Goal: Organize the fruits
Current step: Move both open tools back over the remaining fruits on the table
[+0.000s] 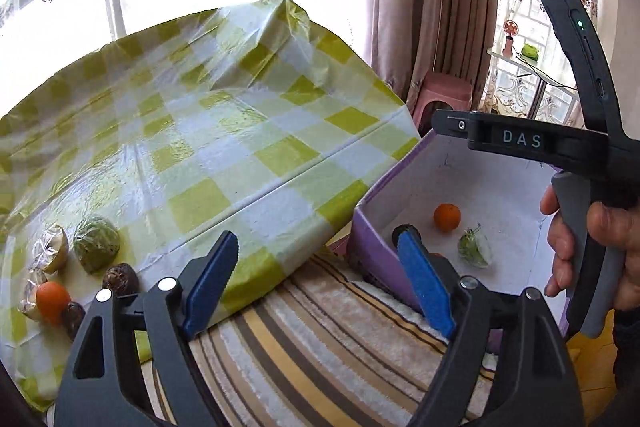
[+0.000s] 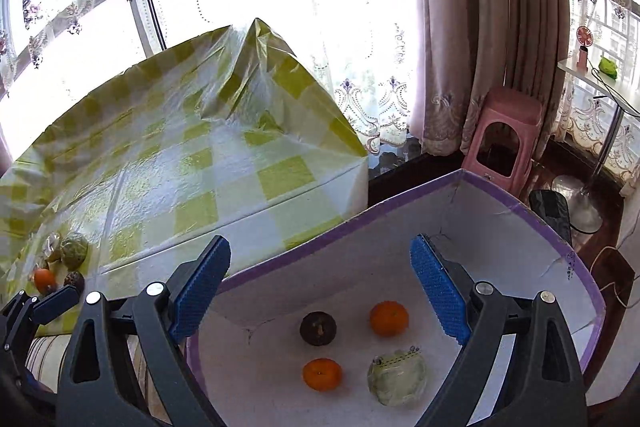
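Your right gripper (image 2: pixel 320 291) gapes empty over the purple-rimmed box (image 2: pixel 520 207).
Only its view shows all four fruits; your left gripper (image 1: pixel 320 279), open too, hides some.

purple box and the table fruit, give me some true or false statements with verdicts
1. The purple-rimmed cardboard box holds two oranges. True: one orange lies farther in, the other orange nearer.
2. The right claw grips a fruit. False: it is open and empty above the box.
3. A dark brown round fruit lies in the box. True.
4. The green-and-white checked tablecloth bears no fruit. False: an orange fruit and a plastic-wrapped green fruit lie there.
5. The left claw is shut. False: open.
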Action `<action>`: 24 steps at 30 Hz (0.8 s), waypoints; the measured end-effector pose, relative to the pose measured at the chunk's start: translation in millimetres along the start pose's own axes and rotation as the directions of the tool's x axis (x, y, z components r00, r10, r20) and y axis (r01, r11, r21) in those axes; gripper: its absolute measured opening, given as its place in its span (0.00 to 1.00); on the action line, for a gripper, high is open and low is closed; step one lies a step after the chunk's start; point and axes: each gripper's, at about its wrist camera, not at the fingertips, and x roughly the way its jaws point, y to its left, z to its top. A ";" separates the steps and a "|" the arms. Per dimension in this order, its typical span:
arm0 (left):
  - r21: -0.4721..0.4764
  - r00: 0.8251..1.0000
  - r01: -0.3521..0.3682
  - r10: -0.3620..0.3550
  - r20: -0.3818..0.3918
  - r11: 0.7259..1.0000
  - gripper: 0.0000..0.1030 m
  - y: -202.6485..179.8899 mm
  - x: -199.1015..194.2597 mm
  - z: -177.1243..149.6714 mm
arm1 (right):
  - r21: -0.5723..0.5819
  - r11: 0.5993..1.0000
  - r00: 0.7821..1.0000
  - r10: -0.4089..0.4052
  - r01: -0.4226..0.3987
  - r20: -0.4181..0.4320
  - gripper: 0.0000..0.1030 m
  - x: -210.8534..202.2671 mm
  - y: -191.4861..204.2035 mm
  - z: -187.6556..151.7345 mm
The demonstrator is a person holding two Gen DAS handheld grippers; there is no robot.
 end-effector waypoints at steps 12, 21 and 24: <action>-0.216 0.976 -0.210 0.216 0.006 0.954 0.80 116.9 -77.7 -58.9 | -0.137 0.963 0.966 0.212 -0.233 -0.149 0.86 8.5 131.5 -50.6; -0.371 0.947 -0.317 0.312 -0.075 0.873 0.80 193.5 -105.3 -108.6 | -0.271 0.915 0.940 0.234 -0.299 -0.247 0.86 17.7 198.7 -82.9; -0.406 0.944 -0.326 0.316 -0.093 0.854 0.79 209.6 -108.1 -120.3 | -0.306 0.901 0.938 0.232 -0.307 -0.256 0.86 20.9 212.9 -88.4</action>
